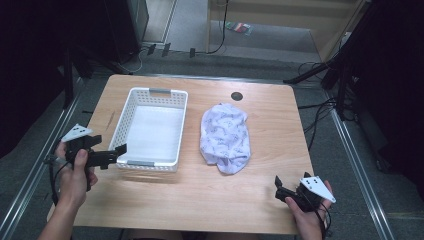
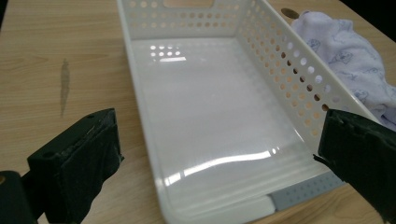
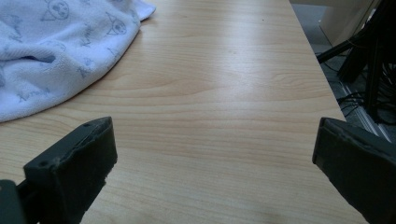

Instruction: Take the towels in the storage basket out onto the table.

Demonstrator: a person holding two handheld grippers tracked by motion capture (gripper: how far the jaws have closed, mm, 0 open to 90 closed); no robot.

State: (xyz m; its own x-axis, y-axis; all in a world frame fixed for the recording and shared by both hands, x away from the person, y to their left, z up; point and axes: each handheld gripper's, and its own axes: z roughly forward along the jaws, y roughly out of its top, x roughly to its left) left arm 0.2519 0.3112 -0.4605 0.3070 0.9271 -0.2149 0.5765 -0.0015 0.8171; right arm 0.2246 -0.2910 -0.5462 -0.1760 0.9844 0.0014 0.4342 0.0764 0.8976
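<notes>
Cloth (image 1: 225,137) lies crumpled mid-bench, just right of empty basket (image 1: 150,127); left claw (image 1: 116,154) gapes at basket's near corner, likely to steady it; right claw (image 1: 279,189) apart, empty, near bench edge, ready to reach cloth

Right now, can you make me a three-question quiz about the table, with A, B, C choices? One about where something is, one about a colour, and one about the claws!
1. Where does the crumpled cloth lie?
A. inside the basket
B. on the table, to the right of the basket
C. on the floor

2. What colour is the basket?
A. white
B. red
C. black

3. How are the left claw and the right claw?
A. both open, holding nothing
B. both shut on the cloth
C. left one shut on the basket

Answers: 1 B, the cloth rests on the wood beside the basket. 2 A, its holed walls are white with grey handles. 3 A, each gripper view shows the jaws wide apart with nothing between.
</notes>
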